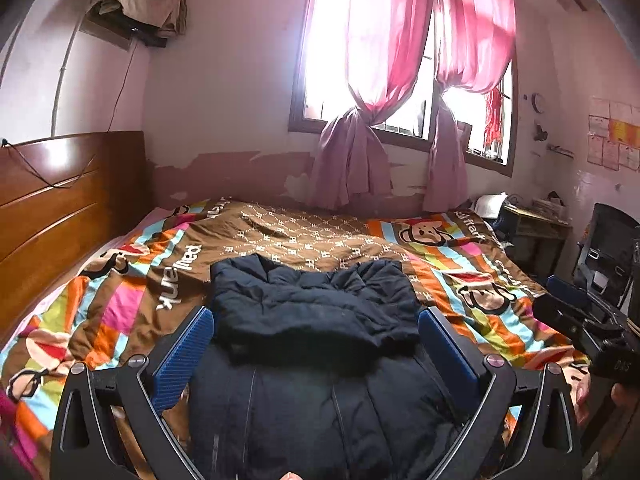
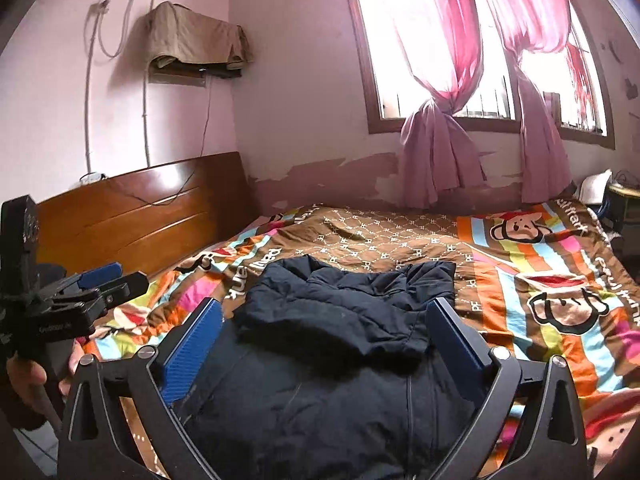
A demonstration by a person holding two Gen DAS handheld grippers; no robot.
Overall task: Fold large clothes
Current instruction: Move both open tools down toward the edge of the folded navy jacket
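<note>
Jacket [image 1: 316, 320]: folded on bed quilt [image 1: 120, 300] | left gripper [image 1: 316, 344] fingers apart, empty | right gripper [image 2: 324, 344] fingers apart, empty

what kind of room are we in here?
A home bedroom, most likely: a bed with a striped cartoon-monkey bedspread, a glossy wooden headboard, and tied-back pink curtains at the window. A dark navy padded jacket lies on the bed.

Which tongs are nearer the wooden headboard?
Left. The left tongs sit on the side of the dark navy puffer jacket toward the brown wooden headboard; the right tongs are farther away.
</note>
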